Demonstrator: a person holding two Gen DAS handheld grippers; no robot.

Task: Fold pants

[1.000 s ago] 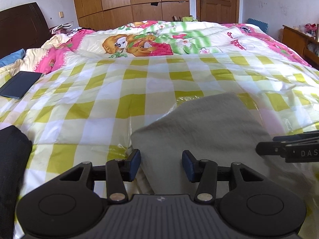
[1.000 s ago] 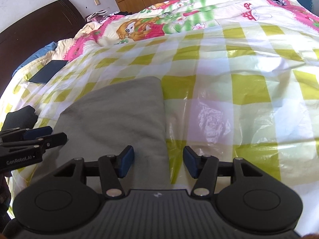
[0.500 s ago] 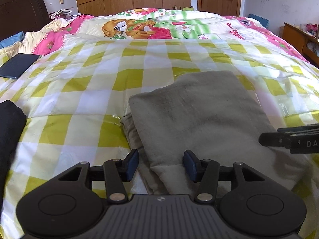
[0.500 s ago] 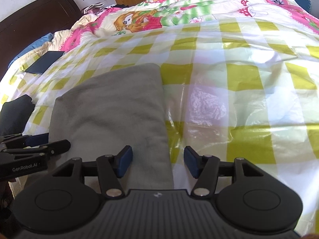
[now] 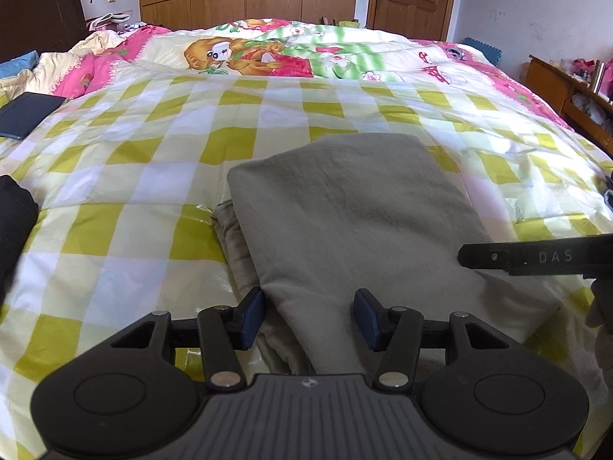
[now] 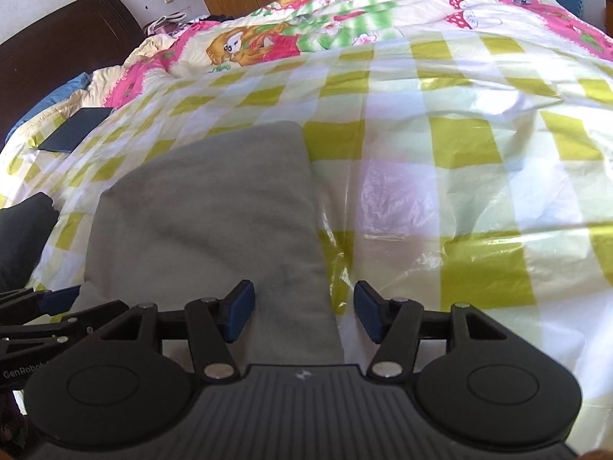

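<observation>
Since a second ago: both grippers have drawn back toward the near edge of the bed, so more of the pants shows ahead of them, and the fold now lies flat.
Pants: grey pants (image 5: 345, 207) lie folded on the yellow checked sheet (image 5: 153, 176), running from 6 o'clock toward 12 in both wrist views; a lower layer peeks out along the left edge.
Left gripper: left gripper (image 5: 309, 316) has its jaws apart, straddling the near left edge of the pants and holding nothing.
Right gripper: right gripper (image 6: 304, 312) has its jaws apart over the near right edge, also holding nothing.
Nearby: a dark cloth (image 5: 13, 222) sits at 9 o'clock, well apart from the pants; a dark flat book (image 5: 27, 113) lies at 10 o'clock.
Risk, uneven layers: the lower layer sticks out, so a pinch may catch only the top one and pull the fold askew.
Risk, slippery cover: the sheet looks like glossy plastic; dragging could slide the whole stack or crumple the cover into the jaws.
Risk, unequal lift: if one gripper closes on thicker cloth than the other, the next fold would likely land crooked.
</observation>
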